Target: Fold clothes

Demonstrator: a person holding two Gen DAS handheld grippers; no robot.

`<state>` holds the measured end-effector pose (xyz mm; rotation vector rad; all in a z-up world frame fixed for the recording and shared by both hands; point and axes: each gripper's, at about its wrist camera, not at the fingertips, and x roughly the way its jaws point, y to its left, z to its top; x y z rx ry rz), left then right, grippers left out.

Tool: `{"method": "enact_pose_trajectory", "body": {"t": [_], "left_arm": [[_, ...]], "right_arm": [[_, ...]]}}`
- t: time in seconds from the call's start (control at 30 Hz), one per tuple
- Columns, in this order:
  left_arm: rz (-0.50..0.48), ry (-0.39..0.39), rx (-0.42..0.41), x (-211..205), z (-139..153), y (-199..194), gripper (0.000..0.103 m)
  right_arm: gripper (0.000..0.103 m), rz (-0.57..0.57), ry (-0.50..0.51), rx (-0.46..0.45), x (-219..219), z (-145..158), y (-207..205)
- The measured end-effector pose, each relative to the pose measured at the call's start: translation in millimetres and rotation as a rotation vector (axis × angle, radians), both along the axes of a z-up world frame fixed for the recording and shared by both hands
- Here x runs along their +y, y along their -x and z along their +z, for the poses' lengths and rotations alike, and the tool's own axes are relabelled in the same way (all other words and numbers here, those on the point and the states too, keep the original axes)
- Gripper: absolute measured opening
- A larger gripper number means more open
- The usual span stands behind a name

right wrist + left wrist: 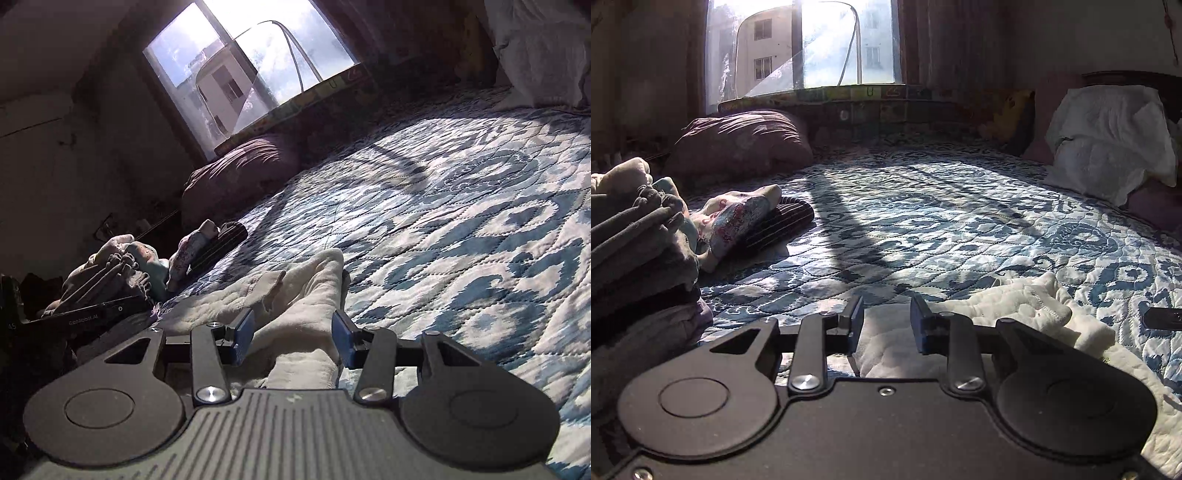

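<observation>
Both jaws stand parted over a rumpled cream garment (306, 295) at the bed's near edge.
Left gripper (886, 321) and right gripper (291, 332) straddle its folds; blue quilt (942, 221) beyond lies bare.

Garment (1015, 306) lies on bed (923, 206) at near edge; folded stack (635, 251) at left edge; pillow (738, 144) behind stack, under window (801, 44).

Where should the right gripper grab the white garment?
The raised fold of the white garment already lies between the right gripper's open fingers. Come in low along the quilt from the near edge; the fold stands up there, so the fingers can close across it.
</observation>
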<state>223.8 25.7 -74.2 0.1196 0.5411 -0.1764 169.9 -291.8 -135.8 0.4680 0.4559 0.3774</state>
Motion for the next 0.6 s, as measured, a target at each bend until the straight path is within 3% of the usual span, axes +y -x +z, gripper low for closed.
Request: {"method": "enact_pose_trajectory", "body": {"t": [0.03,0.07,0.1,0.17,0.23,0.27,0.33,0.4,0.43,0.47,0.5,0.6], "left_arm": [[-0.026,-0.063,0.054,-5,-16,-7,0.026],[-0.044,-0.135,0.101,-11,-31,-13,0.026],[-0.071,-0.182,0.076,-15,-38,-9,0.026],[-0.101,-0.180,0.049,-14,-30,-4,0.026],[-0.112,-0.076,0.018,-2,-21,-5,0.026],[-0.118,-0.015,0.028,5,-21,-8,0.026],[-0.094,0.018,0.055,11,-29,-15,0.026],[-0.074,0.067,0.054,17,-29,-16,0.026],[-0.062,0.108,0.045,22,-26,-15,0.026],[-0.054,0.138,0.044,25,-24,-16,0.026],[-0.048,0.165,0.045,27,-22,-17,0.026],[-0.053,0.118,0.127,24,-36,-25,0.026]], "right_arm": [[0.023,0.006,0.026,0.015,3,5,-1],[0.021,0.012,0.052,0.031,5,10,-2],[0.021,0.013,0.087,0.038,9,16,-2],[0.021,0.005,0.169,0.008,22,35,-3],[0.022,0.002,0.255,0.013,41,48,-20],[0.040,0.010,0.271,0.037,49,48,-33],[0.061,0.023,0.197,0.101,59,38,-65],[0.060,0.033,0.117,0.193,64,23,-90],[0.053,0.035,0.108,0.217,69,17,-99],[0.024,0.060,0.118,0.220,75,12,-105],[0.007,0.079,0.134,0.220,81,9,-107],[0.005,0.057,0.214,0.214,86,13,-94]]}}
